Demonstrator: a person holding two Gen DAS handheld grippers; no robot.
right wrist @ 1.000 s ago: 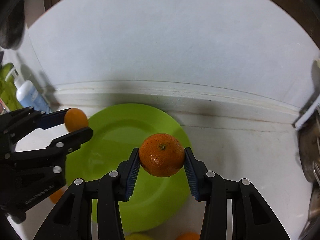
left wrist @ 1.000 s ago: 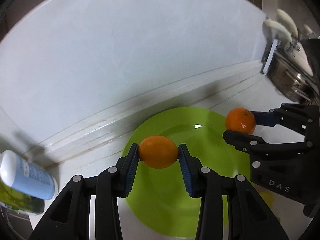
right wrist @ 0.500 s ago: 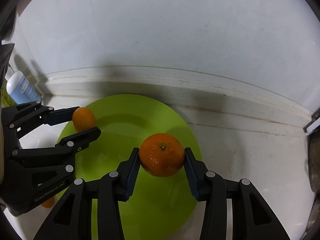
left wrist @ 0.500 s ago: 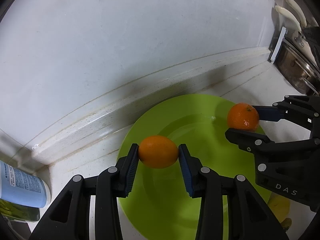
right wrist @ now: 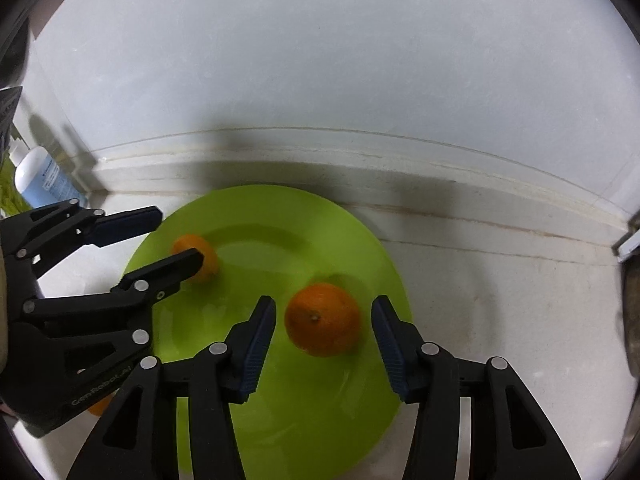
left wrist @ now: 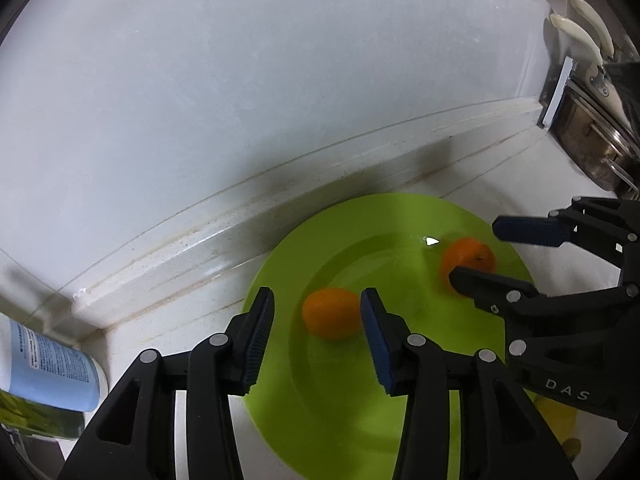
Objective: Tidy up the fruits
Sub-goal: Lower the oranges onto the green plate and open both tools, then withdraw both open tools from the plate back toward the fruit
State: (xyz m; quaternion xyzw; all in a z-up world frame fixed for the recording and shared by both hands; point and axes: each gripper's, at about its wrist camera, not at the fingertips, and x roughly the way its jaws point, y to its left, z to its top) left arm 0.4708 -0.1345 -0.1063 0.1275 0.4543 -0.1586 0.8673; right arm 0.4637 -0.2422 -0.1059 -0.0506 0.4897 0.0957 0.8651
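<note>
Over the green plate (left wrist: 400, 220), both grippers point down at once. Left gripper (left wrist: 317, 332) first: its jaws are opening, blue pads clear of the small oval orange (left wrist: 331, 318) on either side, though the right pad sits very near the fruit's edge. That orange looks blurred and lies on the plate's left half, between the fingers but not pinched.

Across to the right gripper (right wrist: 323, 344): same story, jaws opening, a clear gap on both sides of the round mandarin (right wrist: 322, 319). Nothing is gripped. The mandarin lies on the plate (right wrist: 280, 208) toward its right side, its stem dimple facing the camera, slightly smeared.

From the left wrist view the right gripper (left wrist: 476, 250) comes in from the right with the mandarin (left wrist: 468, 258) between its two fingers; from the right wrist view the left gripper (right wrist: 176, 236) comes in from the left, one finger crossing in front of the small orange (right wrist: 196, 256).

Plate on a white counter (right wrist: 500, 300), close under the white back wall (right wrist: 320, 60). A blue-labelled bottle (left wrist: 48, 372) stands at the far left corner, metal cookware (left wrist: 592, 136) at the far right. Another orange fruit (right wrist: 100, 406) peeks out low on the counter, beneath the left gripper's body, off the plate.
</note>
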